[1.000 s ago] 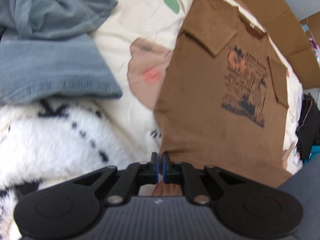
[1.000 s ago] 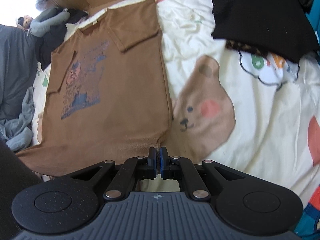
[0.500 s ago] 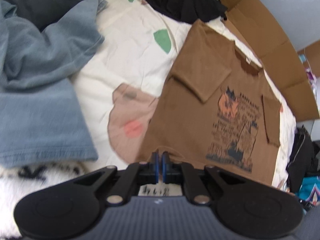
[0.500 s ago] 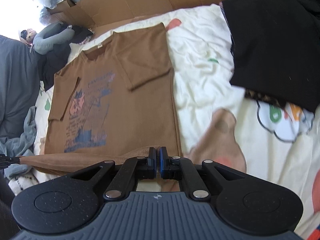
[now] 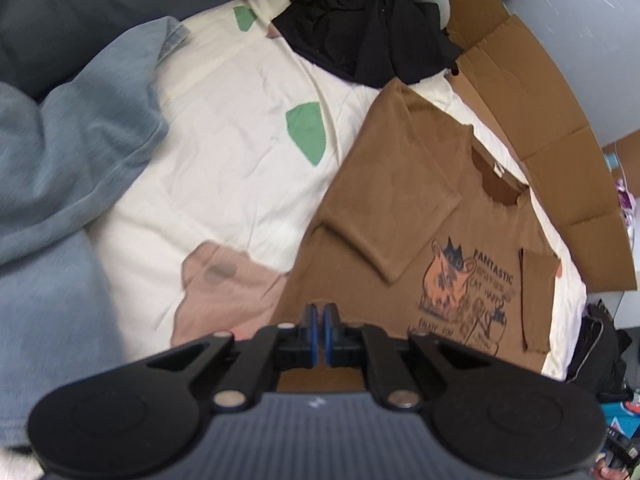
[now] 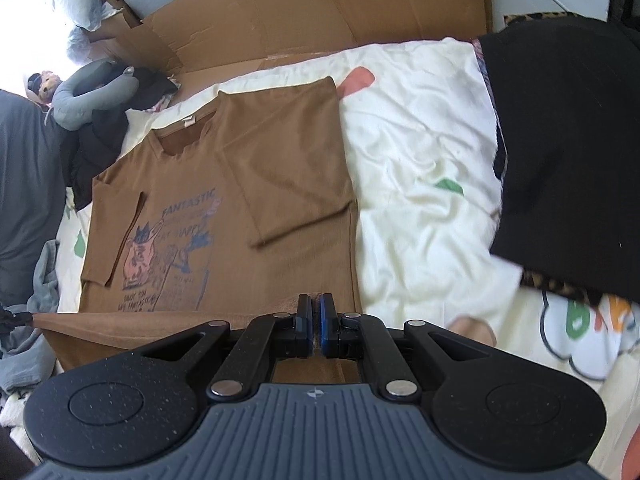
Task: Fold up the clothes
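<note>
A brown T-shirt with a printed cat design lies face up on the cream bed sheet, both sleeves folded inward. My left gripper is shut on the shirt's bottom hem at one corner. My right gripper is shut on the hem of the brown T-shirt at the other corner. The hem is lifted and carried over the lower body, forming a fold that stretches between the two grippers. In the right wrist view the raised hem edge runs left toward the other gripper.
Blue-grey garments lie left of the shirt, a black heap beyond it. Flattened cardboard lines the far side of the bed. A black garment and a grey neck pillow flank the shirt in the right view.
Both grippers have carried the hem forward over the shirt toward the collar. The lower body of the shirt is now covered by the fold, and the collar sits closer in both views.
</note>
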Available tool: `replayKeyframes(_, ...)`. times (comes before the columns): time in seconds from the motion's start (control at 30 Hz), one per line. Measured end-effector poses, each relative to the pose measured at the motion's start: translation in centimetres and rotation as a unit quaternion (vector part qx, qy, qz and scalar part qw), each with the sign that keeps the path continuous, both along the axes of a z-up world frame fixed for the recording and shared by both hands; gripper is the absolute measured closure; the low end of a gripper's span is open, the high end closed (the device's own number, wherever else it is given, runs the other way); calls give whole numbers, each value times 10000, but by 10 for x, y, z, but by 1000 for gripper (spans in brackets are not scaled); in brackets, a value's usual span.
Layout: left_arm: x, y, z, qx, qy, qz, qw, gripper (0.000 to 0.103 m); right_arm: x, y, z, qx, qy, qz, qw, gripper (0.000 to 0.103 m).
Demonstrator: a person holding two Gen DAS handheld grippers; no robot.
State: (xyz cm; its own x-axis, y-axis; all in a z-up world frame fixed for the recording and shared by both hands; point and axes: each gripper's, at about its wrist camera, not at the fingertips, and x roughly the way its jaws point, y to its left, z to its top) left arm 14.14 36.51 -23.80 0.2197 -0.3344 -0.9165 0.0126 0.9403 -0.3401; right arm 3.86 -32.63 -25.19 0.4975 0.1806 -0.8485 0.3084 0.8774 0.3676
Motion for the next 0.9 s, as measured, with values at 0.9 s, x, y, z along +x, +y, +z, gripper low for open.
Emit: replayKeyframes(0.9, 58, -45, -15, 84, -30, 349, 9994, 89, 87, -17, -25, -155, 40, -506, 9986, 86)
